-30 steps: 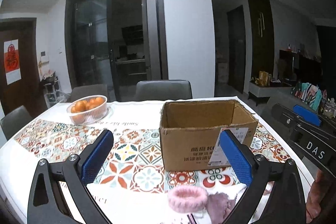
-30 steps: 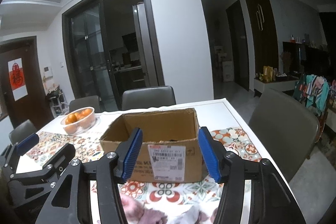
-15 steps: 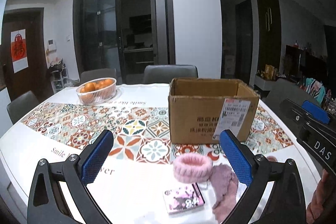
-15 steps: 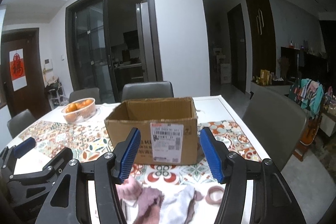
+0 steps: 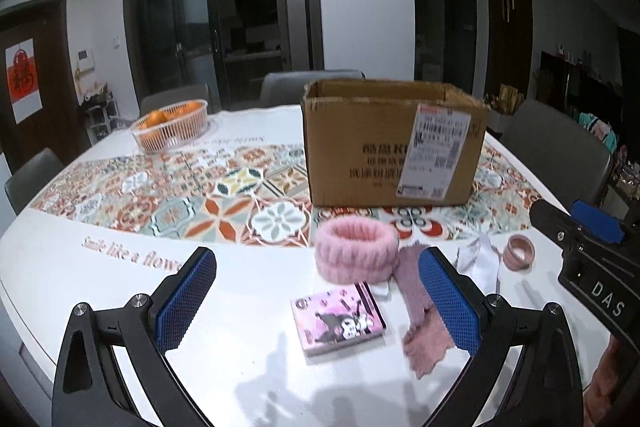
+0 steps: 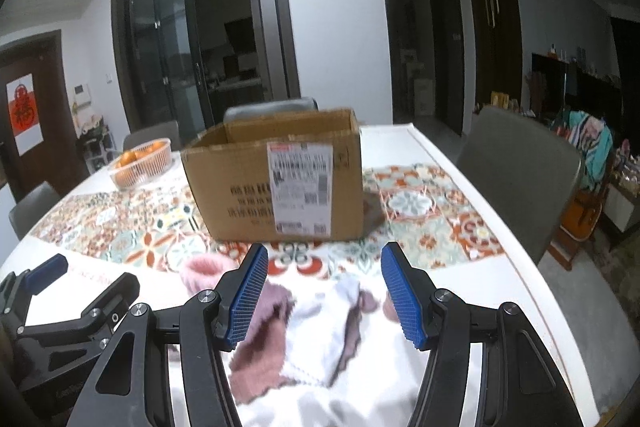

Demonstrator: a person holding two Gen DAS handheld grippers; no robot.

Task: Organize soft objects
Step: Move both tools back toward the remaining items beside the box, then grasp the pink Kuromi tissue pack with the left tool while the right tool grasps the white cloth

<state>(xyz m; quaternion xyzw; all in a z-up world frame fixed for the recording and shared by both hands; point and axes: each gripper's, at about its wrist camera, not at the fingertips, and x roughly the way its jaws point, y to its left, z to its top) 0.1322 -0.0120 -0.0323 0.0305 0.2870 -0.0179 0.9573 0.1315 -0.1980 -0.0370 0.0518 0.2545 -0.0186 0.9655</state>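
Both views tipped downward over the second. In the left wrist view, the cardboard box point(image 5: 394, 143) receded up the frame, and the pink fluffy band point(image 5: 355, 255), formerly at the bottom edge, rose toward mid-frame. A pink printed packet point(image 5: 339, 321), a mauve cloth point(image 5: 420, 311) and a tape roll point(image 5: 519, 251) entered view. In the right wrist view, the white cloth point(image 6: 326, 327) emerged between the fingers of the right tool point(image 6: 323, 297).

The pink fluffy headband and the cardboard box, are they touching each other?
Apart. The left wrist view shows a strip of patterned tablecloth between the pink fluffy headband and the foot of the cardboard box.
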